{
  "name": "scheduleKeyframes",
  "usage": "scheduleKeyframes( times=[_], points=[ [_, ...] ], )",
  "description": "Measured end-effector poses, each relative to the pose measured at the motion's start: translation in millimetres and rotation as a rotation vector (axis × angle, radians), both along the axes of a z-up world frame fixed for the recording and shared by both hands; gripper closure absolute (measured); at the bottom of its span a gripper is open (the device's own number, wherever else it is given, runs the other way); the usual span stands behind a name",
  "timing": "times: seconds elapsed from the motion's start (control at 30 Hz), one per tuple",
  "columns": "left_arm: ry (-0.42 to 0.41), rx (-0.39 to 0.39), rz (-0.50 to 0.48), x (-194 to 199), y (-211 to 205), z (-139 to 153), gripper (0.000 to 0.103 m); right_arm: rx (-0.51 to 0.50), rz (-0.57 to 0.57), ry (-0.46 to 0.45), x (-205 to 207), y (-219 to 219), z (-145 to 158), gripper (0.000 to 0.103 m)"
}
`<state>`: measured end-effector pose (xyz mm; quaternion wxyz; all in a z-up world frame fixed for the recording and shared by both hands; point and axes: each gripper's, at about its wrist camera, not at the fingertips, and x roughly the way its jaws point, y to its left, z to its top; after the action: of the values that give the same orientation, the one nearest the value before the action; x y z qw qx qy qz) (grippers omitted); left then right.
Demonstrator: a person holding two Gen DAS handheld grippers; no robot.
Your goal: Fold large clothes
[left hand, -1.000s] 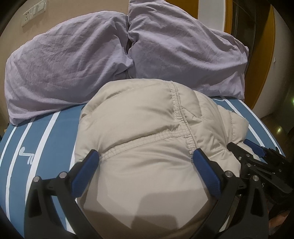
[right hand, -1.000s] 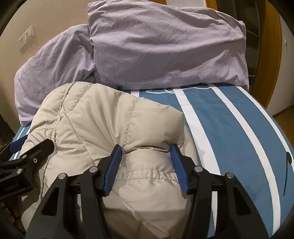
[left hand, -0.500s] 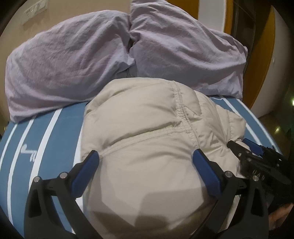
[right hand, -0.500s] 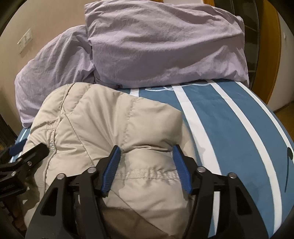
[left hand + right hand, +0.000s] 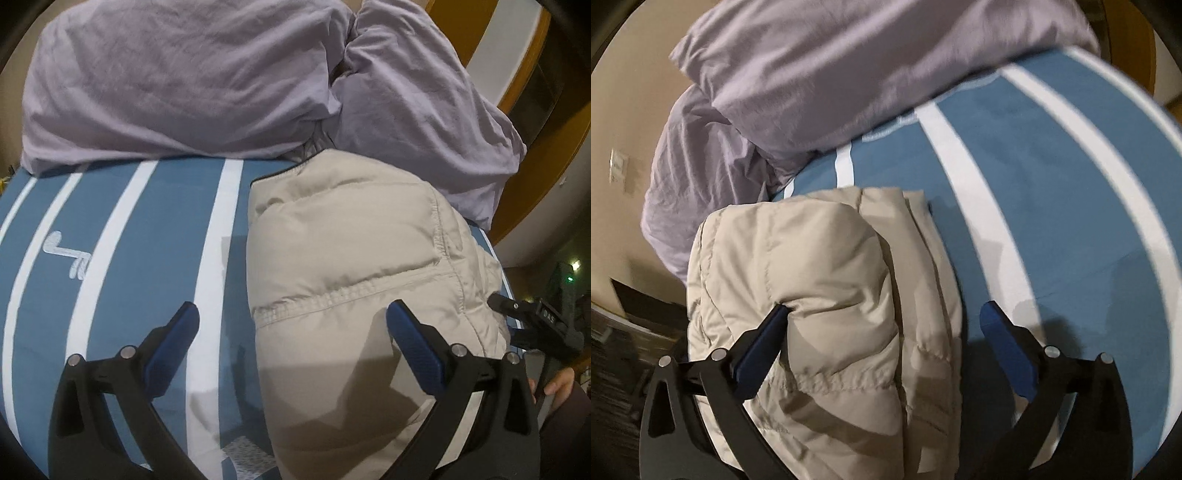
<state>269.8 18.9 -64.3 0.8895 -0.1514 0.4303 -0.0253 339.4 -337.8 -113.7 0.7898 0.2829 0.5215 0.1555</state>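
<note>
Nearest the cameras, the left gripper (image 5: 291, 325) and the right gripper (image 5: 886, 325) are both standing wide apart with nothing clamped, the right one's left finger (image 5: 764, 339) pressing into the beige puffer jacket (image 5: 354, 280). The jacket is lying bundled in a thick, quilted, stitched heap on the blue bedsheet (image 5: 147, 236), which is showing white stripes. Beyond it, two wrinkled lilac pillows (image 5: 192, 81) are leaning against a tan wall (image 5: 624, 110).
</note>
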Motion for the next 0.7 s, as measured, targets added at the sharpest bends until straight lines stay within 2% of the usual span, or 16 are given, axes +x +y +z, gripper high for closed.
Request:
scheduleKeyframes(
  times=[0.17, 0.33, 0.43, 0.63, 0.7],
  points=[
    [0.021, -0.039, -0.027, 8.2, 2.3, -7.5, 0.002, 0.068, 0.033, 0.056, 10.0, 3.0, -11.9, 0.001],
    [0.049, -0.129, -0.040, 18.9, 8.4, -18.7, 0.002, 0.142, 0.058, 0.118, 17.0, 5.3, -21.9, 0.001],
    [0.067, -0.205, -0.044, 25.0, 11.3, -27.1, 0.002, 0.187, 0.076, 0.146, 19.7, 10.5, -27.0, 0.001],
    [0.120, -0.453, -0.041, 35.4, 21.1, -52.1, 0.002, 0.212, 0.108, 0.147, 21.9, 15.3, -25.9, 0.001],
    [0.120, -0.493, -0.034, 36.6, 21.5, -56.1, 0.002, 0.226, 0.120, 0.145, 22.0, 16.5, -25.6, 0.001]
  ],
)
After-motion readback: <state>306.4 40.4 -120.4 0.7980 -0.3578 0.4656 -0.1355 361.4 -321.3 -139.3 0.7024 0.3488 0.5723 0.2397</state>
